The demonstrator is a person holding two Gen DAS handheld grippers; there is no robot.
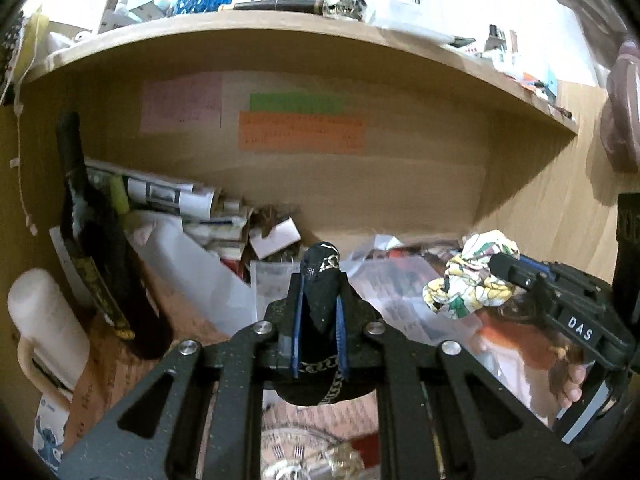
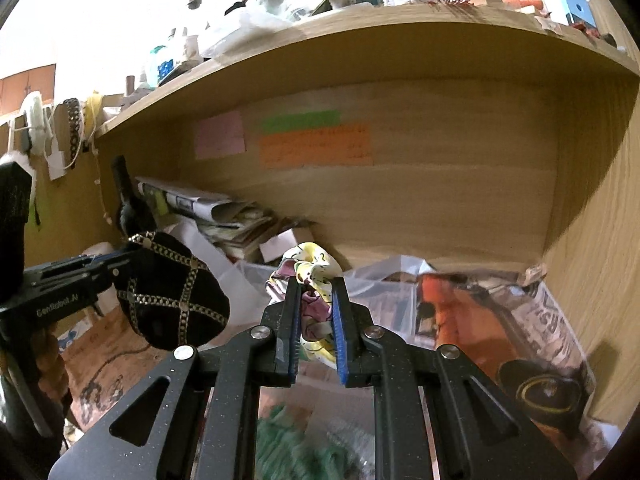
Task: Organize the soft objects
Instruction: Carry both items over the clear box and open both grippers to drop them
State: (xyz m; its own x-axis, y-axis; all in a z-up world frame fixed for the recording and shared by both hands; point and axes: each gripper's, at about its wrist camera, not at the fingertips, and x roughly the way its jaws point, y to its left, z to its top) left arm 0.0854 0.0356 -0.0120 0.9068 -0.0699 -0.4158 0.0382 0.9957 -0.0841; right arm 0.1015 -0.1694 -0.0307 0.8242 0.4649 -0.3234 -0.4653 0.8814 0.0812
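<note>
My left gripper point(image 1: 320, 280) is shut on a black cloth cap with gold chain trim point(image 1: 320, 292) and holds it up in front of the wooden shelf niche. The same cap point(image 2: 172, 300) shows at the left of the right wrist view, held by the left gripper point(image 2: 120, 262). My right gripper point(image 2: 316, 284) is shut on a crumpled yellow floral cloth point(image 2: 312, 276). In the left wrist view this floral cloth point(image 1: 472, 280) hangs at the right from the right gripper point(image 1: 504, 264).
A wooden shelf point(image 1: 280, 36) with bottles and clutter runs overhead. Sticky notes point(image 1: 300, 132) are on the back panel. Papers and clear plastic bags point(image 1: 240, 272) pile below. A dark bottle point(image 1: 92, 240) and a white container point(image 1: 44, 320) stand at left. A newspaper bag point(image 2: 520, 340) lies at right.
</note>
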